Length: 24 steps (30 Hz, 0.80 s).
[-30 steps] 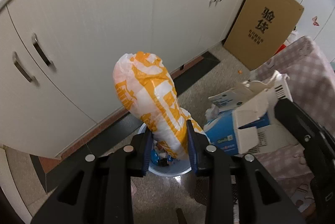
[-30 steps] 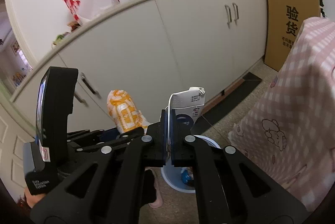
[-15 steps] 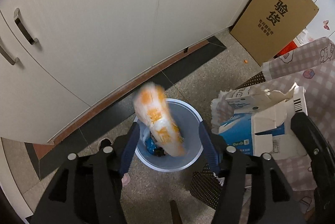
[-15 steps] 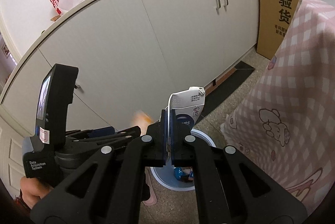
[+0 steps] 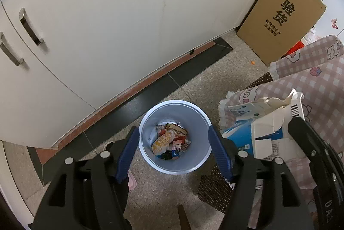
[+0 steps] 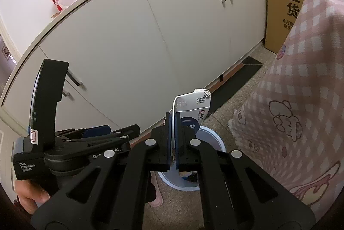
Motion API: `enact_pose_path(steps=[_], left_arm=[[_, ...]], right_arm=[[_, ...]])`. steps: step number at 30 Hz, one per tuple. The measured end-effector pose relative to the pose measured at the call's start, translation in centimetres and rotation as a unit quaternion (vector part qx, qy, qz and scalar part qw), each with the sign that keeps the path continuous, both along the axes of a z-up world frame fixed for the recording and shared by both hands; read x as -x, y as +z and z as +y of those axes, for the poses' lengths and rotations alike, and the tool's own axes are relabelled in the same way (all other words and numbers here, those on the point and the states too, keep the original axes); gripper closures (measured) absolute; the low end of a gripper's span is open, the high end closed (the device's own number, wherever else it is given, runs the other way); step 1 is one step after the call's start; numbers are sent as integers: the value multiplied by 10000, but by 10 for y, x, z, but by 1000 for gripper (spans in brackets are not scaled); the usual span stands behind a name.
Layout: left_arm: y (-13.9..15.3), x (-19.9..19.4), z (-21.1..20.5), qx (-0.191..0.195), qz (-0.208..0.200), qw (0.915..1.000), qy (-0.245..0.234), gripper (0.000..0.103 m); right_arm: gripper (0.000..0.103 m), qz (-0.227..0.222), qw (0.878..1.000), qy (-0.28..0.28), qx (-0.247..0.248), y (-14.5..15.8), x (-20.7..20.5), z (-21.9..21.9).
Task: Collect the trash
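Note:
A pale blue trash bin [image 5: 174, 101] stands on the floor, straight below my left gripper [image 5: 173, 130]. Its jaws are opening and nothing is between them. An orange-and-white plastic bag [image 5: 162, 141] lies inside the bin on top of several wrappers. My right gripper [image 6: 173, 122] is shut on a flattened blue-and-white milk carton [image 6: 193, 107], which it holds upright above the bin's [image 6: 215, 137] near rim. In the left wrist view the same carton [image 5: 266, 137] hangs just right of the bin.
White cabinets [image 5: 107, 25] with metal handles run behind the bin. A cardboard box [image 5: 281, 21] leans at the far right. A pink checked cloth [image 5: 311, 83] hangs close on the right. A pink slipper [image 5: 131, 180] lies by the bin. A hand [image 6: 30, 197] grips the left tool.
The left gripper's jaws spread and let go of the orange-and-white bag, which fell into the bin. Both views tipped down toward the bin. The right gripper kept its grip on the carton.

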<state>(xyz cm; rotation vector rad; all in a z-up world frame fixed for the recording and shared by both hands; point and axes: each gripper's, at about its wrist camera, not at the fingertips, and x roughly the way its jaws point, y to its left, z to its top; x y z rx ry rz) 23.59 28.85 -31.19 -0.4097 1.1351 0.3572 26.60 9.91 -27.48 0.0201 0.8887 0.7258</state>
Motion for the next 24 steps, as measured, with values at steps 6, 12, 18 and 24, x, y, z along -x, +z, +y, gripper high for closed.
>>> enact_pose_path(steps=[6,12,18,24], left_arm=[[-2,6,8,-30,44,9999,138,36],[-4,10,20,-58,76,9994,319,35],[-10,12,26,20,139,9992,386,35],[1,18,20,-11,25,9994,341,35]], right_arm=[[100,36,10000,60,-4,-3,1,8],[98,103,9997,58,-197,-6,-6,15],[44,383,9992,-11,-146,-27,-15,20],[44,259,9996,8,115,-22,-5,15]])
